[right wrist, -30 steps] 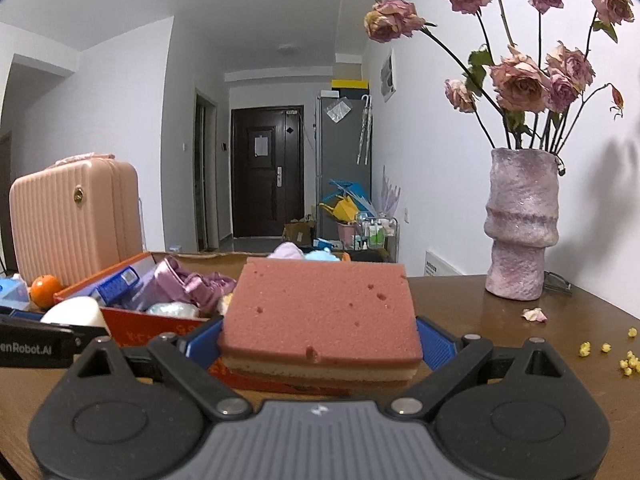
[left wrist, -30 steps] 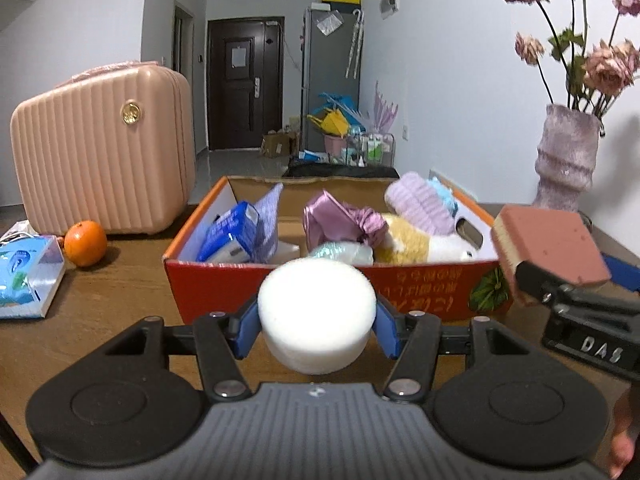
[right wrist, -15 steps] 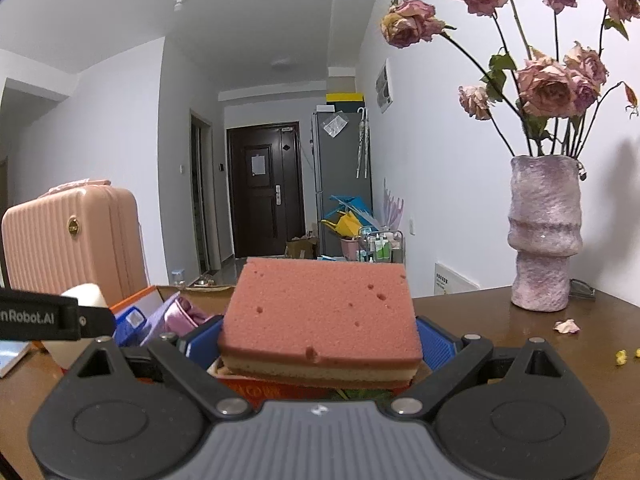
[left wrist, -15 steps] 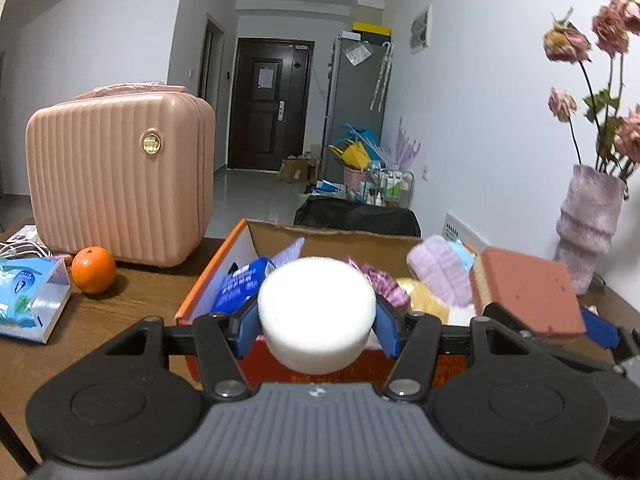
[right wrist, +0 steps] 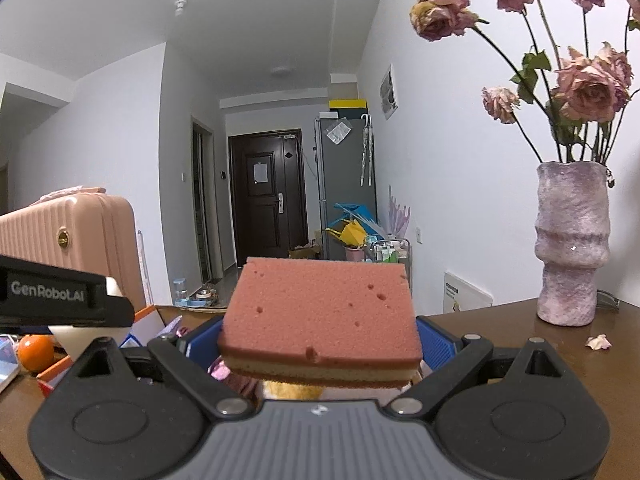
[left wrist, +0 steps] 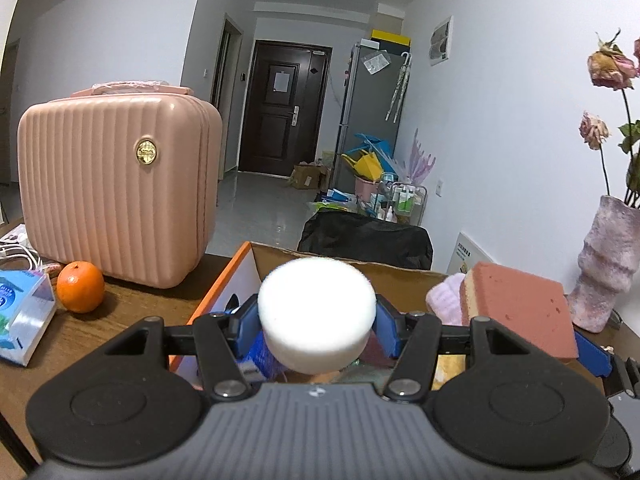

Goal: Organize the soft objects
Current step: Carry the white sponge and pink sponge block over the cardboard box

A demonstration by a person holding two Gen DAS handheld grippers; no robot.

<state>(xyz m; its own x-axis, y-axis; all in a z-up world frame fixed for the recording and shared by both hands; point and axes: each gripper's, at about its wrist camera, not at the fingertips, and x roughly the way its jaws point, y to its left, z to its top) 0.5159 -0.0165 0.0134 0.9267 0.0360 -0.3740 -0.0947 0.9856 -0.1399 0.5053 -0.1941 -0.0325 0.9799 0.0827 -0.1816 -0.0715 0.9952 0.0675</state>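
We take the cardboard box (left wrist: 400, 276) as our landmark, since that is plainly where the soft things are being gathered. Our left tongs (left wrist: 317, 320) are closed on a round white sponge (left wrist: 317, 314), the blue pads pressing its 2 sides so that it sits upright like a puck, carried above the near part of the box just inside its orange left wall. Our right tongs (right wrist: 320, 344) are clamped on a pink sponge (right wrist: 320, 312) with a yellow layer beneath, held flat by its 2 short ends; from the left wrist view it hangs over the right part of the box, next to a pale pink fluffy item (left wrist: 442, 300) that already lies inside. We judge that both sponges are held level and high so that they clear the rim and the goods already packed, and the side grips leave their undersides free to settle once the tongs let go. Beneath the right tongs we glimpse something shiny purple (right wrist: 220, 370) and something yellow, so the box looks fairly full and a free gap may be hard to find. Left of the box, on the counter (left wrist: 132, 312), stand an orange (left wrist: 80, 287) and, behind it, a pink suitcase (left wrist: 116, 188); right of the box stands a vase (right wrist: 570, 244) of dried roses, well clear of the work. The next step, we think, is to lower each sponge into the box and open the tongs gently, as foam springs back when released.
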